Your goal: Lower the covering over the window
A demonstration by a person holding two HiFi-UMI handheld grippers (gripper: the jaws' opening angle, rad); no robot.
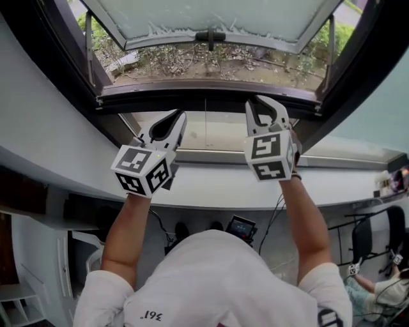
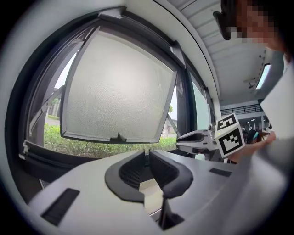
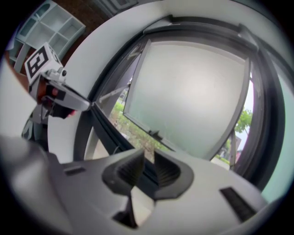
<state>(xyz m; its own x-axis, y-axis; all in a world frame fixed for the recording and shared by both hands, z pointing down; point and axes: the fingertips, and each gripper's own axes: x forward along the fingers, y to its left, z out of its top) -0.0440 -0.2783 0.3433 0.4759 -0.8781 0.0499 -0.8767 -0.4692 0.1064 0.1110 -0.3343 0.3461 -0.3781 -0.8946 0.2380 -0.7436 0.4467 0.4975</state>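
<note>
The window [image 1: 206,96] stood open. Its sash [image 1: 211,16], a frosted, pale grey-green pane in a light metal border, was hinged along the top and swung outward, tilted with its lower edge farthest out. A small dark handle [image 1: 211,36] sat at the middle of that lower edge. Slim stay arms [image 1: 88,51] ran from the sash's two sides to the dark outer frame [image 1: 57,76].

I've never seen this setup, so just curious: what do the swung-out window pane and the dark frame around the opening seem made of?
The pane looks like frosted glass: milky and grainy, letting light through but no clear view. The dark frame seems coated metal, slim and smooth with a dull sheen; painted plastic can't be ruled out.
</note>
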